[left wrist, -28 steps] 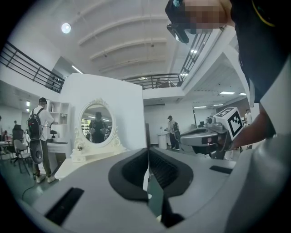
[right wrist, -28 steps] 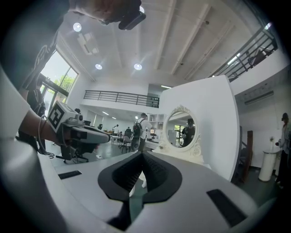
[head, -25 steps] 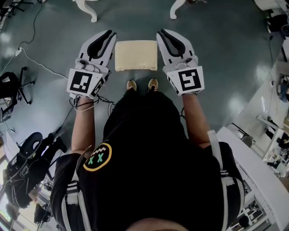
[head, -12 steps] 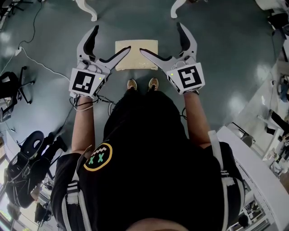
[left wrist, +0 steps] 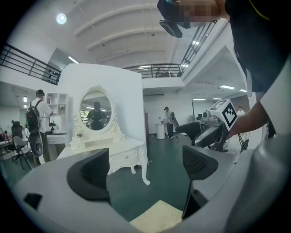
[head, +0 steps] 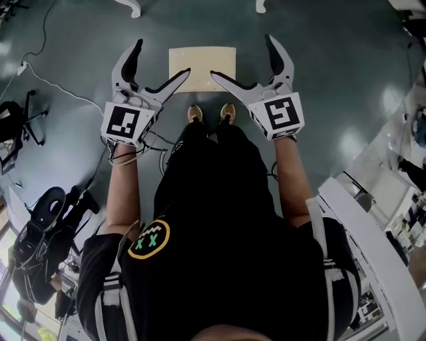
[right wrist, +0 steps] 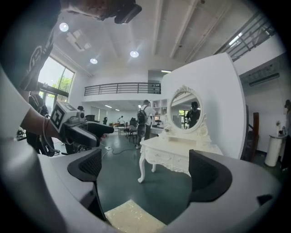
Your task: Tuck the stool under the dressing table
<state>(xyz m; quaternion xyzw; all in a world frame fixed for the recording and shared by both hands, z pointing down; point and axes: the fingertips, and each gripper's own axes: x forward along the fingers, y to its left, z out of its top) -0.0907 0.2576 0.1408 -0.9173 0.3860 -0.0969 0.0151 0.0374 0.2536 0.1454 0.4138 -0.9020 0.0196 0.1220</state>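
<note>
The stool [head: 203,66] has a cream square cushion and stands on the green floor just ahead of the person's shoes. My left gripper [head: 163,58] is open wide, its inner jaw over the cushion's left edge. My right gripper [head: 241,56] is open wide too, its inner jaw over the right edge. Neither holds anything. The white dressing table [left wrist: 113,150] with an oval mirror [left wrist: 95,109] stands ahead; only its legs [head: 130,6] show in the head view. A corner of the stool [left wrist: 157,218] lies below the left jaws, and the stool [right wrist: 134,218] shows below the right jaws too.
A cable [head: 60,93] runs across the floor at left, near a black office chair [head: 20,126] and dark equipment [head: 46,220]. A white bench [head: 373,246] runs along the right. People [left wrist: 36,113] stand in the background beyond the dressing table.
Both grippers have gone from shut to wide open. Both have sunk toward the stool, one at each side of its cushion.
</note>
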